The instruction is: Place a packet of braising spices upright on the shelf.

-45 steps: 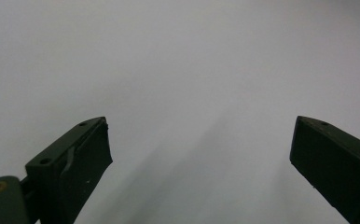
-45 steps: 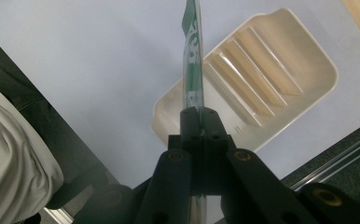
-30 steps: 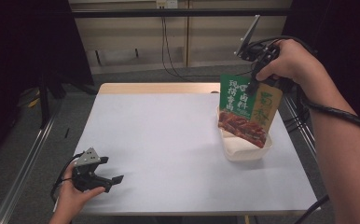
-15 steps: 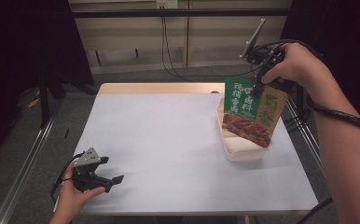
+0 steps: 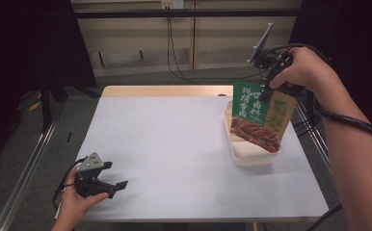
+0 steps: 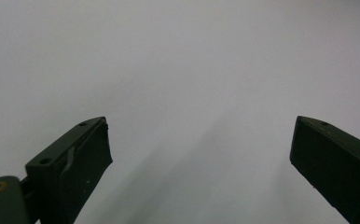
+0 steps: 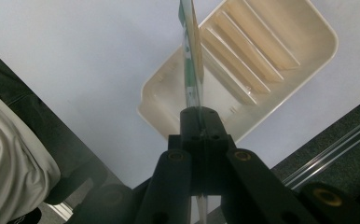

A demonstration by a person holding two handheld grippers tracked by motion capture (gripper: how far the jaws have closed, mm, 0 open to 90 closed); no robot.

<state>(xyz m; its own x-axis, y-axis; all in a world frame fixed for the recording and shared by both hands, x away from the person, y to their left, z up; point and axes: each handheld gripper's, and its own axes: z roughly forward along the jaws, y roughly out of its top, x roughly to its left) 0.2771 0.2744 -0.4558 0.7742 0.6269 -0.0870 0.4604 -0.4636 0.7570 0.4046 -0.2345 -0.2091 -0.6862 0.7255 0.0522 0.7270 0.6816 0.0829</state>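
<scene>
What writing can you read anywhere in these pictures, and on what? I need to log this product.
Green panel of the food packet: large white Chinese characters in two columns, too blurred to read with certainty.
Tan panel of the packet: two big green characters, also too blurred to read.
Cream tray, table, right gripper pinching the packet's top edge, left gripper: no writing.
</scene>
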